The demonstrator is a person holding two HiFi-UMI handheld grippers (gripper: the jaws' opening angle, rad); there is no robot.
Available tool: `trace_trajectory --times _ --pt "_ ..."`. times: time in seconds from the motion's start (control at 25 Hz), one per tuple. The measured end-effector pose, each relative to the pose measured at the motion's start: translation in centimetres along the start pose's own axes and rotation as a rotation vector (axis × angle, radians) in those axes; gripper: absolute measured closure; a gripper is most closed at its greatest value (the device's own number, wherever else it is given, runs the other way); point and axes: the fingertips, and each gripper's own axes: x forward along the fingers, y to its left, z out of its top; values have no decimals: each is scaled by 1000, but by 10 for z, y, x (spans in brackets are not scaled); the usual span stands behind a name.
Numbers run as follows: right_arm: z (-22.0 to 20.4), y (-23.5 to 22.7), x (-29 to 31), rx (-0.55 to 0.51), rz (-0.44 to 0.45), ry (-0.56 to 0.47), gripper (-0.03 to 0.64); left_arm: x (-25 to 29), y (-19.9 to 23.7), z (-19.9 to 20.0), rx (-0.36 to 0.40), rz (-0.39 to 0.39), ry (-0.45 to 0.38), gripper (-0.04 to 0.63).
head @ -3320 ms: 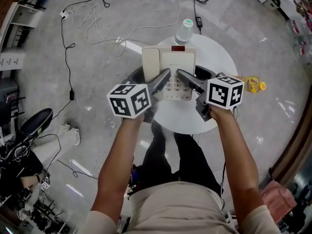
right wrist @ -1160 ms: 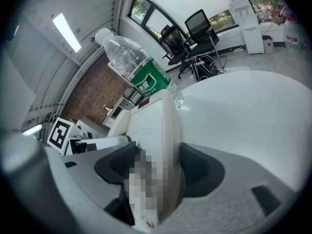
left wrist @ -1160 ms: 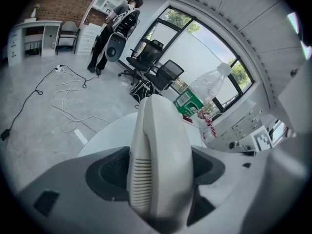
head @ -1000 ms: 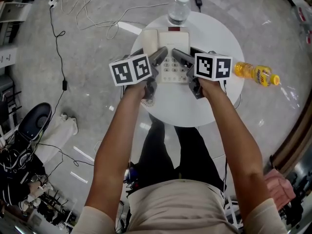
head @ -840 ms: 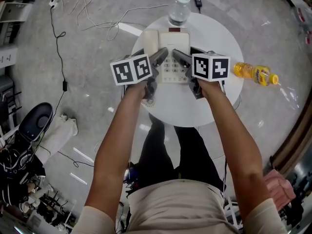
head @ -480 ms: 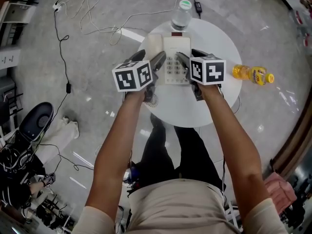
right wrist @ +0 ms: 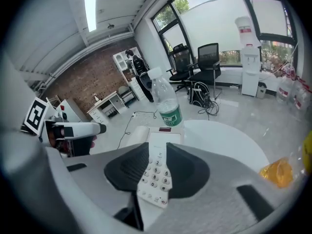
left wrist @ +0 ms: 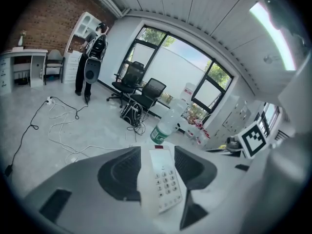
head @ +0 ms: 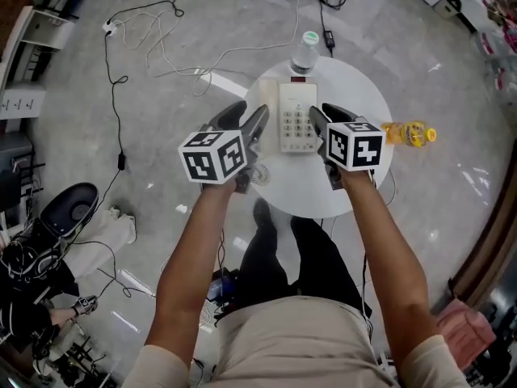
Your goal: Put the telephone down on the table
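The cream telephone [head: 297, 118] lies flat on the round white table [head: 359, 87], keypad up. My left gripper [head: 249, 124] hangs above its left side and my right gripper [head: 325, 120] above its right side, both clear of it. In the left gripper view the telephone [left wrist: 163, 184] shows through the gap of the left gripper [left wrist: 157, 167]. The right gripper [right wrist: 157, 168] likewise frames the telephone [right wrist: 156, 172] below it. Both pairs of jaws have just been closing, with a gap left and nothing between them.
A clear water bottle [head: 305, 51] with a green cap stands at the table's far edge, just behind the telephone. A yellow bottle [head: 408, 133] lies on the floor to the right. Cables [head: 153, 31] trail over the floor at the left.
Both grippers have risen and drawn back from the telephone, which stays on the table. Their jaws stand narrower than before.
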Motion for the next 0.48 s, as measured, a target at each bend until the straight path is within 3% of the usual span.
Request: trace_trajectory --times 0.16,0.48 --pt "15 20 -42 -5 21 -58 620 -39 -31 30 24 -56 -72 435" --pt "66 82 -140 -94 120 -211 624 -125 -97 83 89 -168 -195 544"
